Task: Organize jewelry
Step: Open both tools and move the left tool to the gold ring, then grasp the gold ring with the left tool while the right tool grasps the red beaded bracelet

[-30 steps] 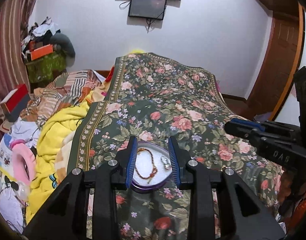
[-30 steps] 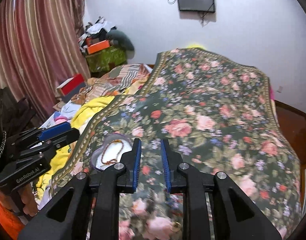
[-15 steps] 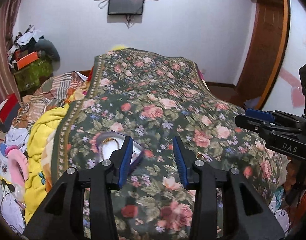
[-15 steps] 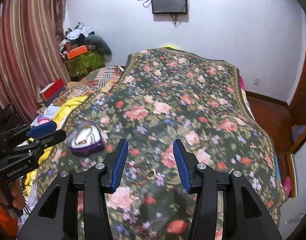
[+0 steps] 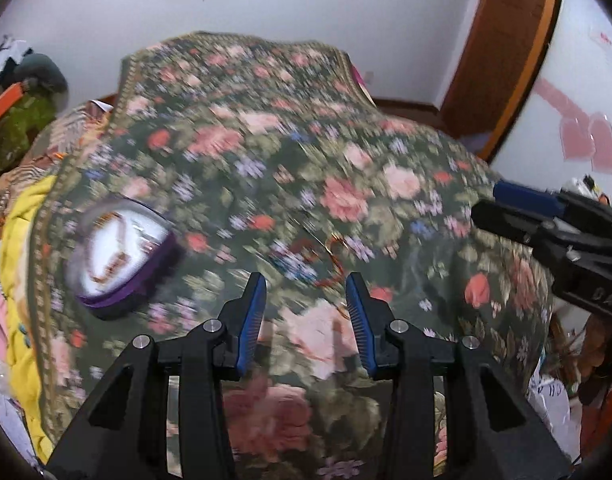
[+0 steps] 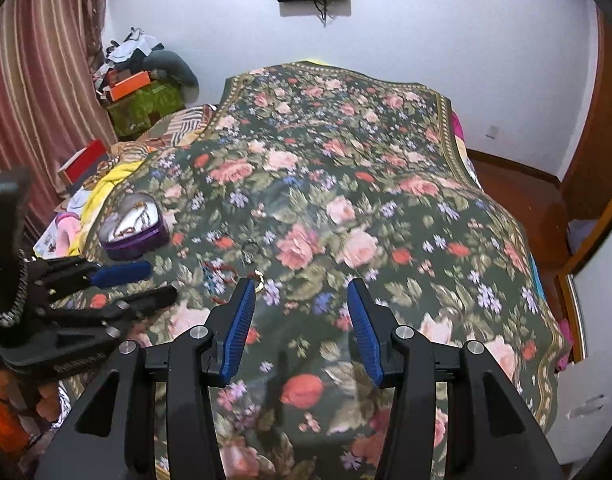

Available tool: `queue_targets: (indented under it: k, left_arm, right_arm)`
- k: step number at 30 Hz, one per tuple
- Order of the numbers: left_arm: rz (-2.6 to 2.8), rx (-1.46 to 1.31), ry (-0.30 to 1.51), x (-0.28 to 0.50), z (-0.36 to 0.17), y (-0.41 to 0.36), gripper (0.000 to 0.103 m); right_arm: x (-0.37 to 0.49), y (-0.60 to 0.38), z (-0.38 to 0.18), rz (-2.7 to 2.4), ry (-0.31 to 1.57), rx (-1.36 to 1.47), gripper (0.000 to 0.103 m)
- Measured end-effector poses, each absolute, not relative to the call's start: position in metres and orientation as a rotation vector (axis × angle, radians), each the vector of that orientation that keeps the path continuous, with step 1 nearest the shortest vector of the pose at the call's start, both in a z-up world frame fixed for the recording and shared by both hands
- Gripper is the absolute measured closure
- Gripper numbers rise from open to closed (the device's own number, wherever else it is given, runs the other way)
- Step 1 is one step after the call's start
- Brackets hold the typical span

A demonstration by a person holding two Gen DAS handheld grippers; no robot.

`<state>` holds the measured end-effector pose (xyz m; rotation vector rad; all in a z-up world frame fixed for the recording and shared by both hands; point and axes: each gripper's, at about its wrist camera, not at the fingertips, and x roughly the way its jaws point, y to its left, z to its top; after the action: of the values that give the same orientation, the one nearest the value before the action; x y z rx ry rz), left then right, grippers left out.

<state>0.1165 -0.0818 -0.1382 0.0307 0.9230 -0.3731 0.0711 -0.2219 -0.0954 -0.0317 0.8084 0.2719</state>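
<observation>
Jewelry box (image 5: 122, 256) shifted left of left gripper (image 5: 304, 316)

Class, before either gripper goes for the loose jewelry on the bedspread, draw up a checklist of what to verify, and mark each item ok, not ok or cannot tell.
1. Left gripper open and empty: ok.
2. Right gripper open and empty: ok.
3. Purple jewelry box open and resting on the floral bedspread, with a bracelet already inside: ok.
4. Loose jewelry located on the bedspread, ahead of the left gripper: ok.
5. Gold ring free of the red strand beside it: cannot tell.
6. Left wrist view sharp enough to aim: not ok, it is motion-blurred.
</observation>
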Motion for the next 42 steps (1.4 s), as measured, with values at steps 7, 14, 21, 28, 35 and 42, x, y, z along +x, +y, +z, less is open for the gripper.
queue_targets:
  k: [7,14,21,28,35,42]
  left_arm:
    - [-0.419,0.079,1.005,0.118,-0.168,-0.109,0.063]
    - [-0.436,0.116,1.015,0.123,-0.183,-0.124,0.063]
    - [-0.404,0.178,0.981,0.123,-0.186,-0.131,0.082]
    - [-0.402,0.113,0.973,0.123,-0.182,-0.118,0.083]
    - [-0.317,0.048,0.920,0.125,-0.163,-0.075,0.083]
    - [-0.228,0.016,0.843,0.124,-0.139,-0.031,0.083]
  right_arm:
    - [0.067,-0.233,-0.104,0.267,0.832,-0.001,0.059]
    - [0.066,-0.235,-0.108,0.268,0.843,0.013,0.059]
    - [0.070,-0.230,-0.111,0.279,0.859,0.012,0.059]
    - [0.076,-0.220,-0.114,0.296,0.873,0.003,0.059]
    - [0.086,-0.192,-0.124,0.334,0.912,-0.033,0.059]
    - [0.100,-0.161,-0.142,0.395,0.972,-0.021,0.049]
